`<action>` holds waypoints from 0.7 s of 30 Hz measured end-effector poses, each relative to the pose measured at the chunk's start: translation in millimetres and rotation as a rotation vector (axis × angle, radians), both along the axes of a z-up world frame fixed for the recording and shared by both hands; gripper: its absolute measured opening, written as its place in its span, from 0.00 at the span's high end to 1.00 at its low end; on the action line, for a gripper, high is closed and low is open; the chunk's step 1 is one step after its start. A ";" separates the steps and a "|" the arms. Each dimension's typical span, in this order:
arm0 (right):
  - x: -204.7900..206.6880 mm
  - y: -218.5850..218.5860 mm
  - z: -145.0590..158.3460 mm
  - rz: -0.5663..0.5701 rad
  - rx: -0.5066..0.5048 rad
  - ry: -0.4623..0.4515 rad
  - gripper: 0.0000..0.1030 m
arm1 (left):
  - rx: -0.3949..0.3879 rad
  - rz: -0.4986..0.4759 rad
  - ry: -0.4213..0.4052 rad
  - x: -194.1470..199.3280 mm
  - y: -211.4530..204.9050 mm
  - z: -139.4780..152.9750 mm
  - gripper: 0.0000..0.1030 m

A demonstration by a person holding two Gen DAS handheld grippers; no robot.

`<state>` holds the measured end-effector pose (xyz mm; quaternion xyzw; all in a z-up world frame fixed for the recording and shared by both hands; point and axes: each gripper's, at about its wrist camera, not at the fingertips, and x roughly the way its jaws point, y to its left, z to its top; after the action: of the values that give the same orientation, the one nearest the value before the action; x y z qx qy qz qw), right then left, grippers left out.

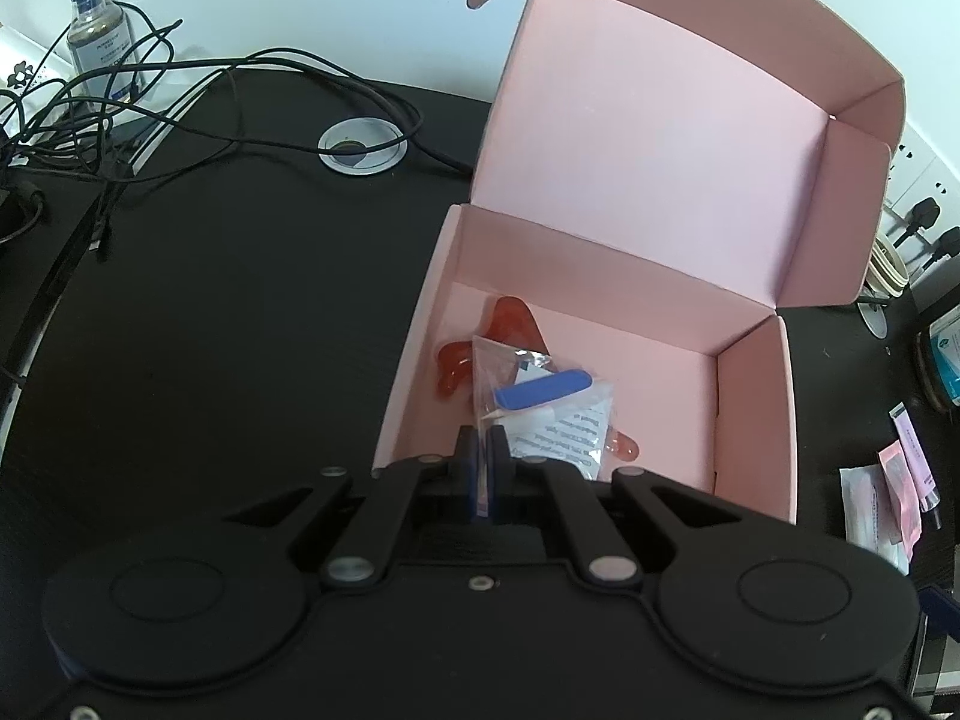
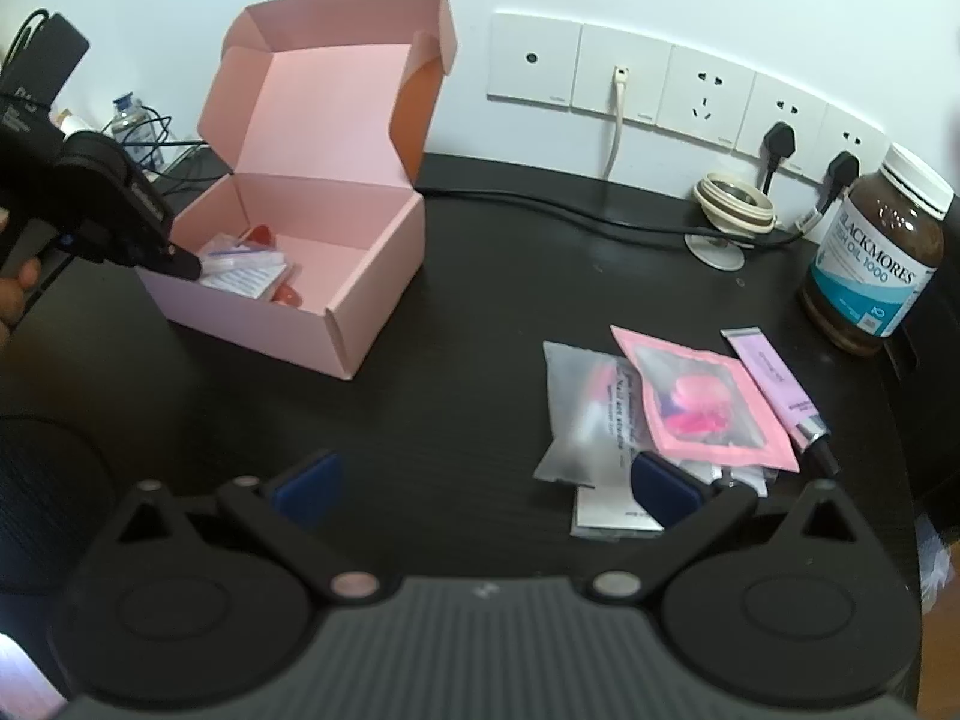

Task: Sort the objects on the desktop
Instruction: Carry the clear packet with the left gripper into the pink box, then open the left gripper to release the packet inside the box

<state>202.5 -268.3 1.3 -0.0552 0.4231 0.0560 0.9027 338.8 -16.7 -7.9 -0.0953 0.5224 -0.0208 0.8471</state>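
- Right gripper [image 2: 486, 483]: fingers spread wide, nothing between them, low over the black desk [image 2: 456, 372].
- Just past its right pad at 1 o'clock lies a heap of unsorted items: a grey pouch [image 2: 579, 414], a pink packet [image 2: 702, 402] lying over it, and a lilac tube [image 2: 774, 384] touching the packet's right edge. Bare desk lies ahead of the left pad.
- Left gripper [image 1: 480, 450]: fingers pressed together on the near corner of a clear bag [image 1: 543, 405], holding it inside the pink box [image 1: 756, 408], over the near wall.
- The bag holds a blue stick [image 1: 543, 390] and a printed slip; a red piece [image 1: 510, 324] lies under it on the box floor.
- The box sits at 10 o'clock from the right gripper, lid upright at its far side. Its right half is bare floor.
- Open desk stretches between box and heap, and left of the box in the left wrist view.
- Farther out: a fish oil jar [image 2: 873, 258] at 2 o'clock near the desk's right edge, and a round lid [image 2: 735, 204] by the wall.
- At 11 o'clock in the left view, a cable port [image 1: 363, 147], tangled cables [image 1: 120, 108] and a small bottle [image 1: 99, 42] crowd the far-left corner.
- A white wall with a row of sockets [image 2: 684, 84] closes the desk's far edge; two plugs are in.
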 end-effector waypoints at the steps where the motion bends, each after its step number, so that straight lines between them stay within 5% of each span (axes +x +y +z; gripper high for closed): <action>1: 0.0 0.2 0.2 0.000 -0.001 -0.001 0.01 | -0.004 0.002 0.005 1.3 0.3 -0.5 0.98; 7: 0.8 -1.8 1.5 -0.017 0.019 -0.007 0.01 | -0.014 0.019 0.044 10.2 0.6 -4.0 0.98; 21: 4.8 -5.6 0.8 -0.011 0.002 -0.004 0.01 | 0.143 -0.045 -0.026 -0.6 -23.5 -2.5 0.95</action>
<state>207.4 -273.9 2.1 -0.0523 0.4217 0.0516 0.9038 338.2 -40.2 -10.3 -0.0225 0.5135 -0.0039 0.8578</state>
